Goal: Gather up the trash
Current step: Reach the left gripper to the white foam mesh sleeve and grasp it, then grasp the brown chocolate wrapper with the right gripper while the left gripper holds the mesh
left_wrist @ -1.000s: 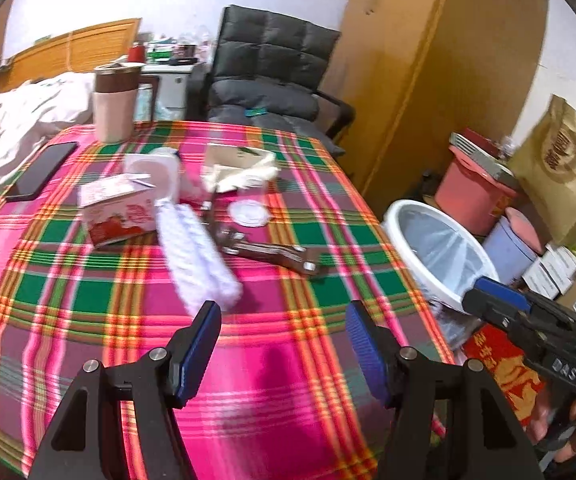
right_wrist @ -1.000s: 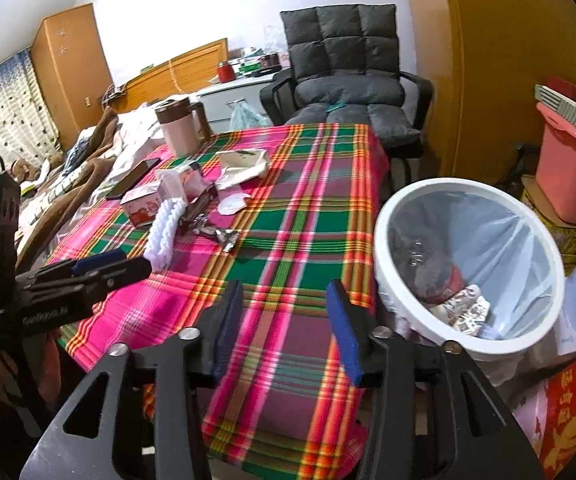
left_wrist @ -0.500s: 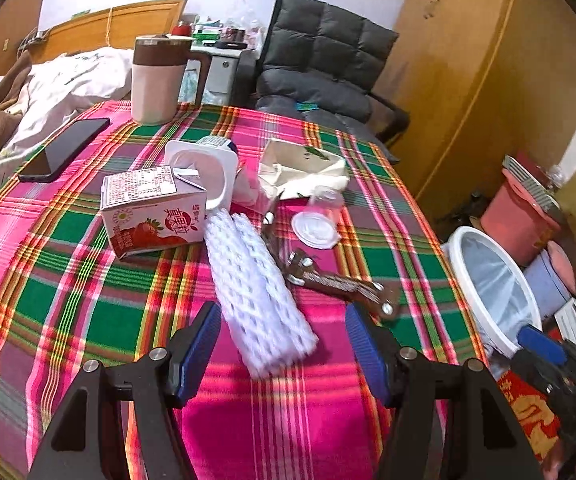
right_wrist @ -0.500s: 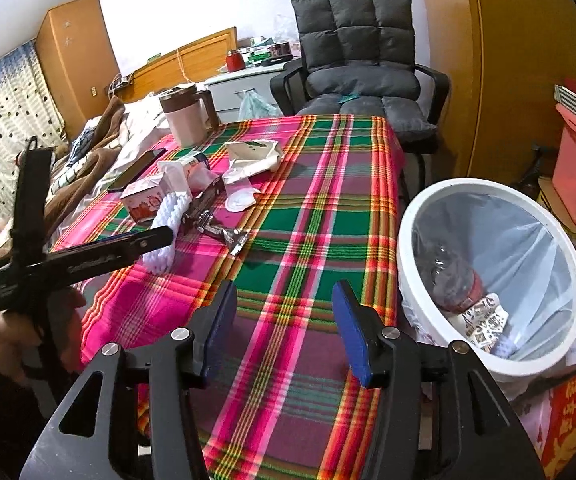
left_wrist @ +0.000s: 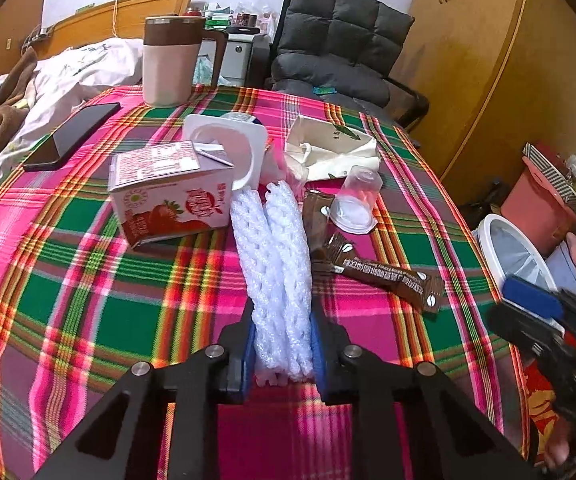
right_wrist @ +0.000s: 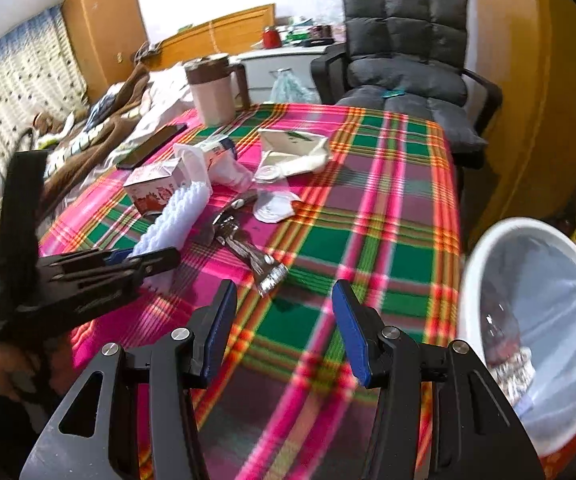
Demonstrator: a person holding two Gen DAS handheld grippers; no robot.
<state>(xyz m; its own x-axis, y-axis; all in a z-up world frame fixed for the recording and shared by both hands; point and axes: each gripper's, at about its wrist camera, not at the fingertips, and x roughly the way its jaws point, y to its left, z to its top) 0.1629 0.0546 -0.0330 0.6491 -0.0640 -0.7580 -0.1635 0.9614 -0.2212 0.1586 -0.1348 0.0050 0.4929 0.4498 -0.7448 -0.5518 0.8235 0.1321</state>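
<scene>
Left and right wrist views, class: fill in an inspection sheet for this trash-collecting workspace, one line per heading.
Surface: plaid tablecloth.
Job's things: white foam net sleeve, strawberry milk carton, brown wrapper, clear plastic cup, lined trash bin.
Clutter: phone, lidded mug.
Grippers: left gripper shut on the sleeve; right gripper open, empty.
Cables: nothing seen.
Surroundings: grey padded chair, bed.
</scene>
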